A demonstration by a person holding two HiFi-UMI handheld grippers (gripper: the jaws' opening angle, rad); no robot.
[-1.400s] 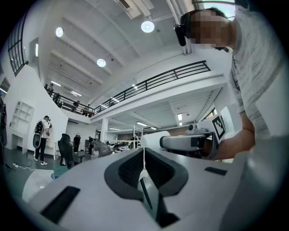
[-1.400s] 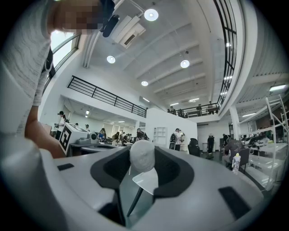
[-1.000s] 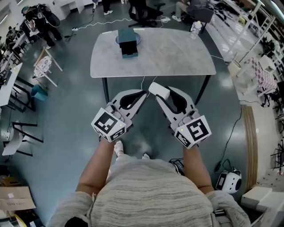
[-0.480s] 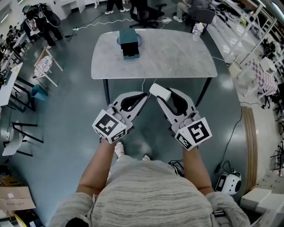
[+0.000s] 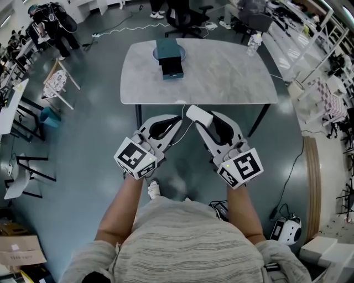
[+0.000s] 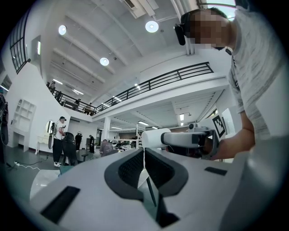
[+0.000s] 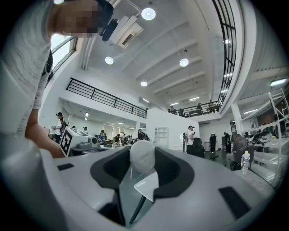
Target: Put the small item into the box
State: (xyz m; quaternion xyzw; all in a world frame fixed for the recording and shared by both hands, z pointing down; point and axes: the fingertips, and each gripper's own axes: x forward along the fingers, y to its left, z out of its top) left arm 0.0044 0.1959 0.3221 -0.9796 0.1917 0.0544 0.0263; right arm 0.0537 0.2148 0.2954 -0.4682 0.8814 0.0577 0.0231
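A teal box point(image 5: 168, 54) with its drawer point(image 5: 172, 69) pulled open stands on the far left part of the grey table point(image 5: 227, 72). Both grippers hover over the floor, just short of the table's near edge. My right gripper point(image 5: 201, 118) is shut on a small white rounded item point(image 5: 197, 114), which fills the gap between the jaws in the right gripper view as a pale lump point(image 7: 142, 155). My left gripper point(image 5: 178, 119) is beside it with nothing in it, and its jaws meet at the tips point(image 6: 143, 151). The left gripper view also shows the item point(image 6: 155, 138) to the right.
A water bottle point(image 5: 254, 40) stands at the table's far right corner. Office chairs point(image 5: 185, 14) sit behind the table. People point(image 5: 52, 22) stand at the far left near a folding rack point(image 5: 55, 83). A small white machine point(image 5: 287, 229) lies on the floor at the right.
The table and box have drawn nearer and shifted slightly right in the head view as the person stepped forward. Both grippers keep the same pose, and the right still holds the item.
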